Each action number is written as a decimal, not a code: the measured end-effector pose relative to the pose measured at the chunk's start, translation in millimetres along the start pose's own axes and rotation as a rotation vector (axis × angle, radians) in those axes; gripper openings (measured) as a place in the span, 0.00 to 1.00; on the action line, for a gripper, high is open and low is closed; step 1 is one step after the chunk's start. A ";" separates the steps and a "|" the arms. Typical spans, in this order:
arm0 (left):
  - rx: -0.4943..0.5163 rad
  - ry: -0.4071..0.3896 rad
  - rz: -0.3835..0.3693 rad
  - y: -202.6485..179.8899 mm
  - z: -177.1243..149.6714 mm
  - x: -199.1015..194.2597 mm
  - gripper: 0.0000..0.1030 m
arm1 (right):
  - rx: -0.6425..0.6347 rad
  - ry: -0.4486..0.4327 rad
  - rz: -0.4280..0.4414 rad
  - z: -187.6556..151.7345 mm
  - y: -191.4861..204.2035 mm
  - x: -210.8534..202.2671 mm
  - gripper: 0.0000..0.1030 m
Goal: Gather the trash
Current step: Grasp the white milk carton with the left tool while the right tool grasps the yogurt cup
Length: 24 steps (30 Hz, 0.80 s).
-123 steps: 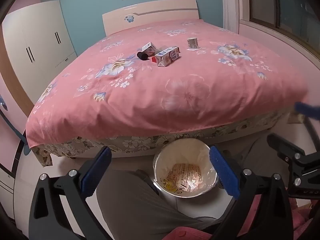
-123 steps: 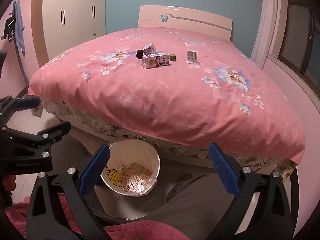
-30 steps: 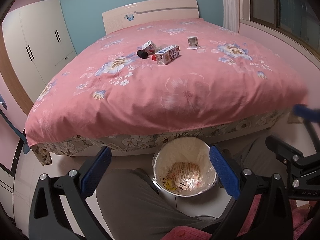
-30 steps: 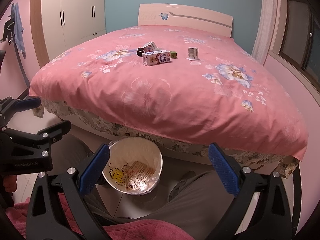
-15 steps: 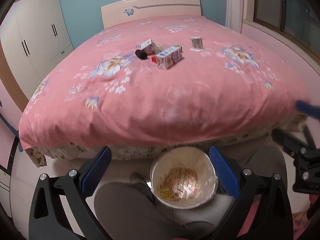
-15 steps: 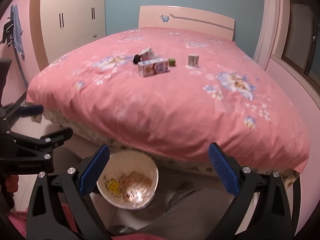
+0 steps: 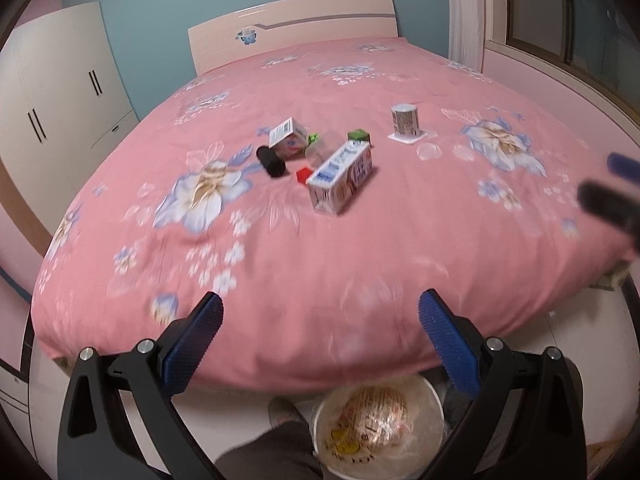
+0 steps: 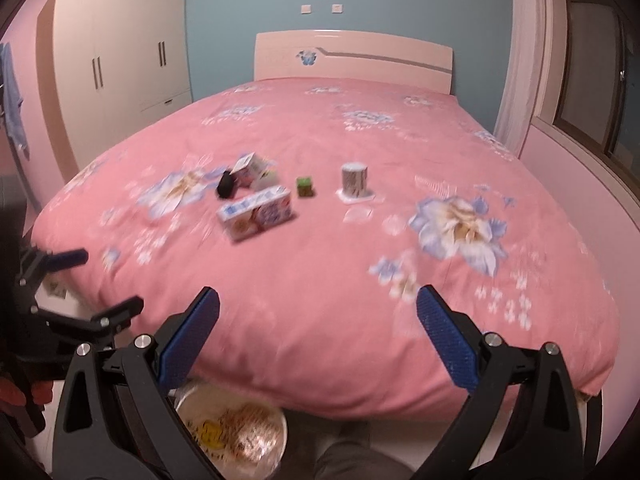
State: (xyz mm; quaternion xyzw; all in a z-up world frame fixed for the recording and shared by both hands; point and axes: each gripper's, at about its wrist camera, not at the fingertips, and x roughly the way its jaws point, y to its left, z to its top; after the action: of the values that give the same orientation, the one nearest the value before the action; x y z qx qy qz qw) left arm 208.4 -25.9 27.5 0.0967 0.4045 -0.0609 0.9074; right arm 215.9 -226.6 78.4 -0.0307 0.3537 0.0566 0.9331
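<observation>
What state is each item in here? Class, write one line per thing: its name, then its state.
Long carton: lying on its side on the bed.
Small carton: tipped over.
Patterned cup: upright.
Bin: open, lined, wrapper inside.
Wardrobe: doors closed.
Left gripper: jaws open, empty.
Right gripper: jaws open, empty.

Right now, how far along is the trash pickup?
Done: one wrapper lies in the bin. In hand: nothing; the left gripper and right gripper are open and empty. Left: the long carton, small carton, black cylinder and cup on the bed.
</observation>
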 end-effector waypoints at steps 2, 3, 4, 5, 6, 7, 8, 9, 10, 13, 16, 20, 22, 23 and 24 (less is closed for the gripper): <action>-0.005 0.004 -0.003 2.3 14.1 15.8 0.97 | 0.002 -0.008 -0.020 16.6 -8.3 16.5 0.94; -0.005 0.005 -0.004 3.3 19.9 23.1 0.97 | 0.002 -0.008 -0.033 25.3 -12.6 26.9 0.94; -0.003 0.006 -0.005 4.4 26.7 32.6 0.97 | 0.004 -0.009 -0.038 33.3 -16.9 36.8 0.94; 0.000 0.010 -0.002 5.5 32.4 41.7 0.97 | 0.006 -0.008 -0.041 39.6 -20.5 45.8 0.94; 0.002 0.013 -0.003 6.0 36.6 49.5 0.97 | 0.009 -0.005 -0.046 46.2 -24.0 56.8 0.94; 0.003 0.020 -0.011 6.6 41.7 59.7 0.97 | 0.009 -0.002 -0.048 52.5 -27.6 69.0 0.94; 0.000 0.030 -0.019 7.2 46.4 69.4 0.97 | 0.009 0.001 -0.051 56.8 -29.3 78.3 0.94; -0.001 0.040 -0.034 7.8 50.3 78.3 0.97 | 0.011 0.007 -0.057 61.2 -31.7 89.4 0.94; -0.004 0.048 -0.060 8.5 54.2 89.1 0.97 | 0.012 0.012 -0.057 65.4 -34.4 100.4 0.94; -0.003 0.067 -0.097 7.9 64.2 119.7 0.97 | 0.018 0.037 -0.058 76.4 -42.2 137.4 0.94; -0.002 0.076 -0.116 6.2 71.9 144.2 0.97 | 0.036 0.077 -0.029 86.2 -52.0 182.4 0.94; -0.018 0.097 -0.140 7.0 79.8 176.1 0.96 | 0.036 0.118 -0.031 93.8 -57.5 236.0 0.94; -0.028 0.106 -0.157 7.2 82.1 188.0 0.90 | 0.027 0.142 -0.038 98.8 -60.7 267.0 0.94; -0.032 0.112 -0.169 6.6 83.8 193.3 0.84 | 0.028 0.150 -0.039 100.2 -62.4 278.8 0.94; -0.034 0.118 -0.180 6.2 84.8 197.6 0.81 | 0.029 0.160 -0.036 102.8 -64.4 293.1 0.94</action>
State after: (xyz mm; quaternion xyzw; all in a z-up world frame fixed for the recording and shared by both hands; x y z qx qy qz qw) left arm 402.3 -45.3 -63.7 0.0481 0.4652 -0.1295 0.8744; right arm 509.5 -255.9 -38.0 -0.0278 0.4274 0.0320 0.9031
